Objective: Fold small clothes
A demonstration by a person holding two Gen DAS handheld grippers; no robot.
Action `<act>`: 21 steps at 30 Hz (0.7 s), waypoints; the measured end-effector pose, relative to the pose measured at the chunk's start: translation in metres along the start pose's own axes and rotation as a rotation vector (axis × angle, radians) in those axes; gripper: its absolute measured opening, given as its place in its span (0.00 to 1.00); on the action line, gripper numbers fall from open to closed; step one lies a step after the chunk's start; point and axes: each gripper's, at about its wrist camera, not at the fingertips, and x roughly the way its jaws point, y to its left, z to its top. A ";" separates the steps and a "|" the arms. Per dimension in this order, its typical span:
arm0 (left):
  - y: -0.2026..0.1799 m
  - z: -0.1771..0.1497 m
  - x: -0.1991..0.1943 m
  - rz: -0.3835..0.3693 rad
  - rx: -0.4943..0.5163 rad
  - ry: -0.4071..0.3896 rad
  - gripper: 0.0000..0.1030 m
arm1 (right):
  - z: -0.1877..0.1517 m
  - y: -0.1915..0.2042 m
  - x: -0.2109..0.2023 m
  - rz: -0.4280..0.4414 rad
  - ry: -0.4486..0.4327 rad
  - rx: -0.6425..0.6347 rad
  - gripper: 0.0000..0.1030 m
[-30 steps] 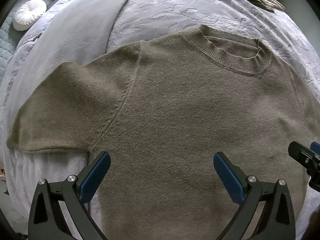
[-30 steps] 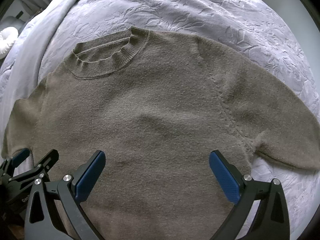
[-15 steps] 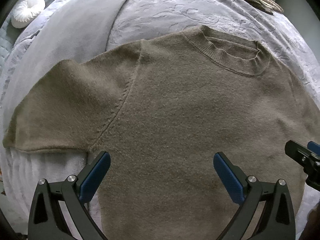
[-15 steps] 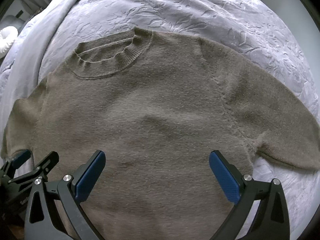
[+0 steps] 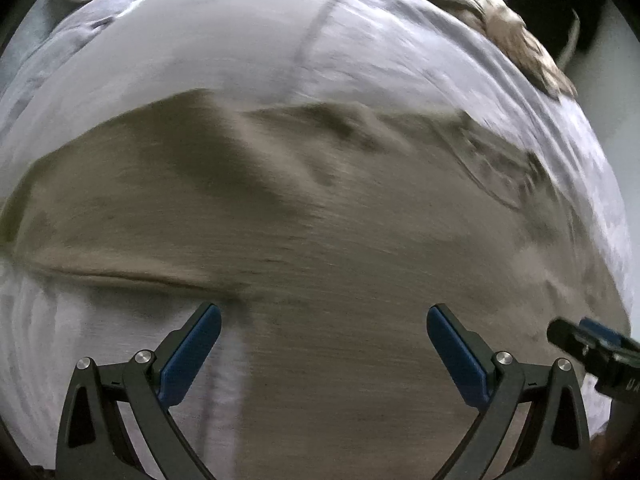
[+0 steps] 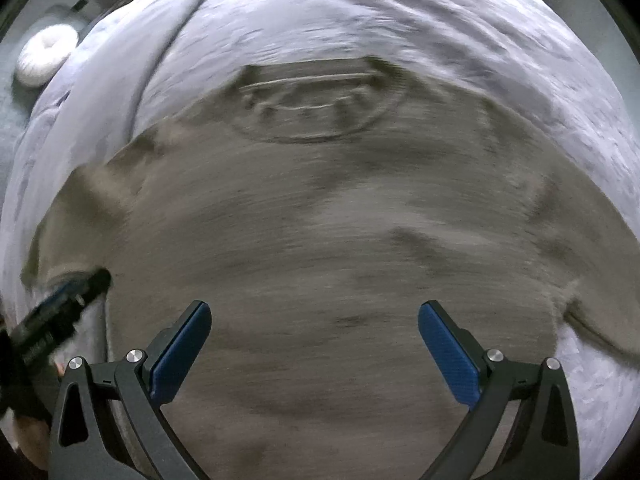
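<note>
Hovering wide open, each gripper, left gripper (image 5: 323, 354) and right gripper (image 6: 314, 350), holds nothing above sweater (image 6: 340, 240).

Motion blur leaves almost no lettering readable. In the left wrist view, the right gripper (image 5: 596, 350) at the lower right edge of the frame bears pale characters, perhaps "UA", cut off. Blurred markings on the left gripper (image 6: 52, 320), lower left of the right wrist view, cannot be read.
</note>
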 end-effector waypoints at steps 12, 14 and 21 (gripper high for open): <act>0.217 -0.005 -0.026 0.096 -0.434 -0.182 1.00 | -0.005 0.069 0.012 0.033 0.051 -0.121 1.00; 0.247 -0.006 -0.019 0.081 -0.501 -0.188 1.00 | -0.007 0.076 0.013 0.029 0.055 -0.134 1.00; 0.291 0.003 -0.001 -0.058 -0.673 -0.252 1.00 | -0.015 0.093 0.013 0.024 0.065 -0.156 1.00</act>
